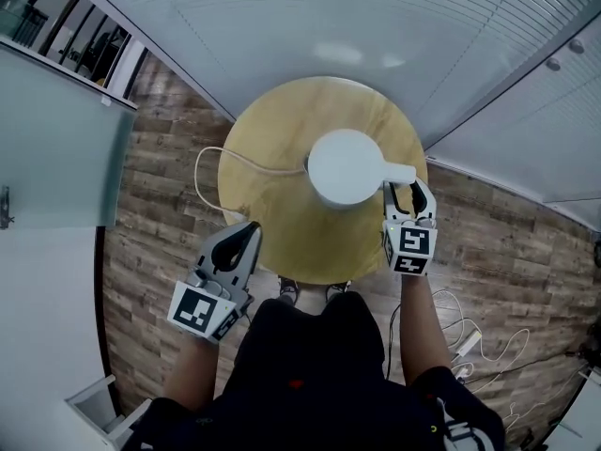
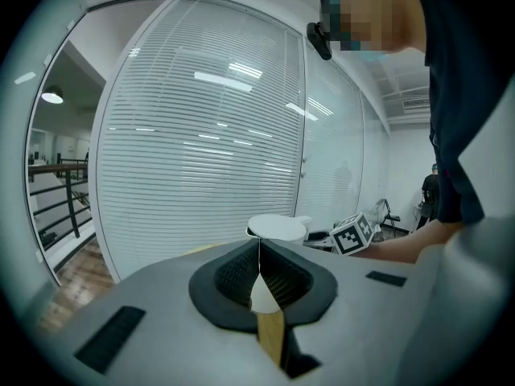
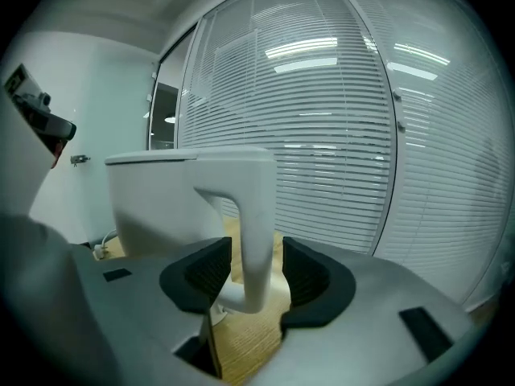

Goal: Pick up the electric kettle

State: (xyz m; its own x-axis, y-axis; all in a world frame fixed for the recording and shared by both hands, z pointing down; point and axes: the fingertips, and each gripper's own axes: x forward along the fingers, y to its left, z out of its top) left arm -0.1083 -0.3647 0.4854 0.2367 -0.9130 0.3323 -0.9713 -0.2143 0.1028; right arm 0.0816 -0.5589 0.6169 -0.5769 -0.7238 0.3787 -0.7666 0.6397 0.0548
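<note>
The white electric kettle (image 1: 343,165) stands upright near the middle of the round wooden table (image 1: 272,148), its handle (image 1: 399,173) pointing right. My right gripper (image 1: 410,189) is at that handle. In the right gripper view the handle (image 3: 256,232) stands between the black pads (image 3: 205,273), with a gap showing on either side, so my right gripper (image 3: 256,273) is open. The kettle body (image 3: 161,203) fills the left of that view. My left gripper (image 1: 246,235) hovers at the table's front left edge, shut and empty; from its own view (image 2: 259,268) the kettle (image 2: 276,228) is farther off.
A white cord (image 1: 202,172) runs from the kettle's left side off the table edge. Glass walls with white blinds (image 1: 394,36) curve behind the table. Loose cables (image 1: 460,332) lie on the wooden floor at the right. A white bin (image 1: 94,407) stands at lower left.
</note>
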